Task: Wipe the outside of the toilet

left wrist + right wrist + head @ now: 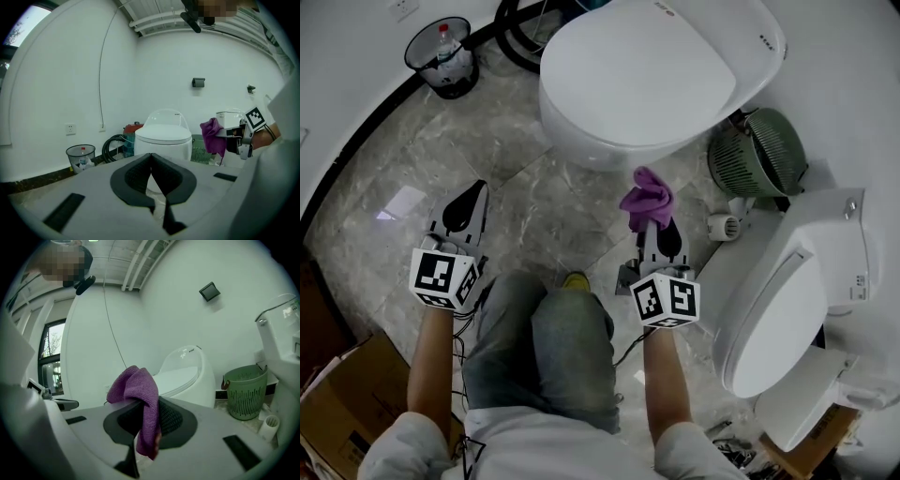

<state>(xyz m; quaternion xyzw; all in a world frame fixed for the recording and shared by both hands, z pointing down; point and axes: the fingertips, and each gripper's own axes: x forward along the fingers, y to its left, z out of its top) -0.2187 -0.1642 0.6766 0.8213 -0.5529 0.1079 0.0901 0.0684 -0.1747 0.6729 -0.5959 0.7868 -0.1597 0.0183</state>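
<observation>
Head view: the toilet (647, 84) fills the upper centre of the frame, directly ahead of the right gripper (651, 223), the nearer of the two, whose purple cloth (645, 195) sits just short of the bowl's front; the left gripper (472, 195) lies at centre left, farther off. Left gripper view: jaws pressed together on nothing, toilet straight ahead. Right gripper view: jaws clamped on the cloth, which drapes over them, toilet beyond at centre right.

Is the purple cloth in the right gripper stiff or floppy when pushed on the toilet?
Probably floppy: the purple cloth droops from the shut right gripper. Likely light, since that pinch holds it. It should fold against the toilet.
</observation>
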